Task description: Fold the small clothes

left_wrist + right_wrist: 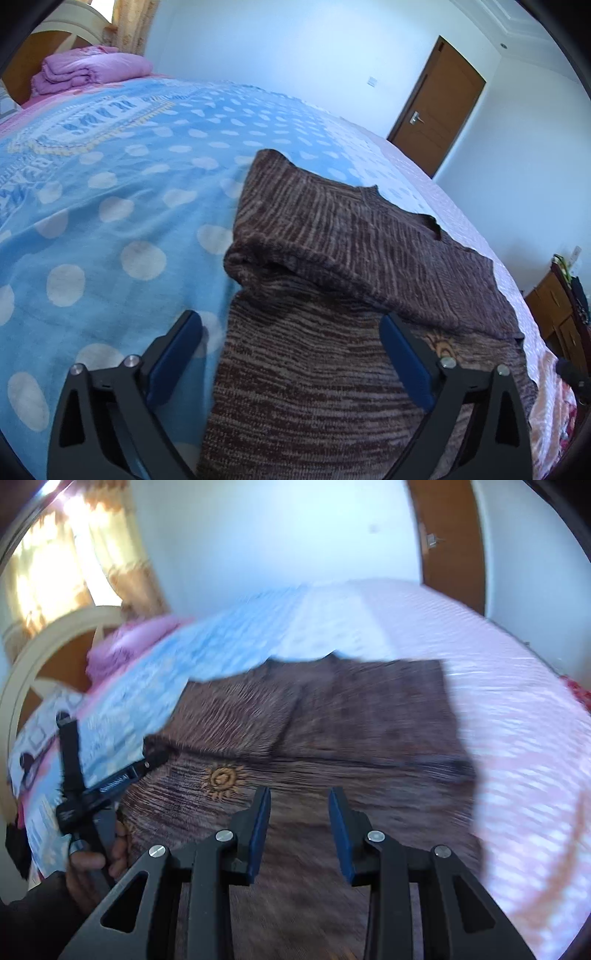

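Brown knitted sweater [332, 295]: lying partly folded on the bed [110, 221]. Left claw [291, 354]: jaws spread wide over the sweater, gripping nothing. Right claw [299, 830]: jaws partly apart, empty, above the sweater.

Bright daylight with a bluish cast fills both views. In the right wrist view the curtain [55, 572] glares, nearly blown out, and the bed [517, 738] smears with motion blur. The left wrist view is sharp. Fisheye bending and dark corners frame both.
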Tool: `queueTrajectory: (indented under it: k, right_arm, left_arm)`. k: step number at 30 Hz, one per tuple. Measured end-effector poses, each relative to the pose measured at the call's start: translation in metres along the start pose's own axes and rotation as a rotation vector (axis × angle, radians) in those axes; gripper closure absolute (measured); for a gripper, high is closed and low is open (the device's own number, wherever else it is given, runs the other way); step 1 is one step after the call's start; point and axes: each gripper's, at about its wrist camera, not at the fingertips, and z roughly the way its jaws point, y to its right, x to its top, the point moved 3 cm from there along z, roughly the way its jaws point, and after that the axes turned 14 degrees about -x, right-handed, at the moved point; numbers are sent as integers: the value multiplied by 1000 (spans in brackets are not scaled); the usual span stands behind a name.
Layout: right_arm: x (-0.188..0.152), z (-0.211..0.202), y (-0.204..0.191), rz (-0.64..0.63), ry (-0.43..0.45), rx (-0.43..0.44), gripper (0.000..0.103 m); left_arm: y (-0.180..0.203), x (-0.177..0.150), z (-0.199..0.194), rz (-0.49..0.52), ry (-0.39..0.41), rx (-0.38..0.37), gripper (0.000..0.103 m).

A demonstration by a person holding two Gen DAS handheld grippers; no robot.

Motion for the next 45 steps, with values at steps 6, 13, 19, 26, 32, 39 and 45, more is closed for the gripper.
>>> queueTrajectory:
  k: [6,13,19,26,32,39,45]
  right_arm:
    - [-20,-58,44,31,20,-48,69]
    - [-47,-65,54,12,-28,-58,68]
    - [-63,-62,47,-24,-71,-53,68]
    - [-78,-69,47,-21,-87,-54,68]
    - [-81,-72,53,-14,-90,-72,68]
    - [-89,-74,59,-73,-132,-93,68]
    - [-106,-61,36,-166,-184,-67,68]
  left_arm:
    - [10,-15,-39,52,-81,-53,4]
    - [18,-44,-125,187,-120,-135,3]
    - [19,-89,-149,209,-243,-209,1]
    - [10,-138,-156,117,-320,-251,8]
    - [15,-151,-157,119,-304,-230,10]
    - [27,-164,-152,146,-368,-243,30]
    - [18,-170,-144,20,-409,-329,64]
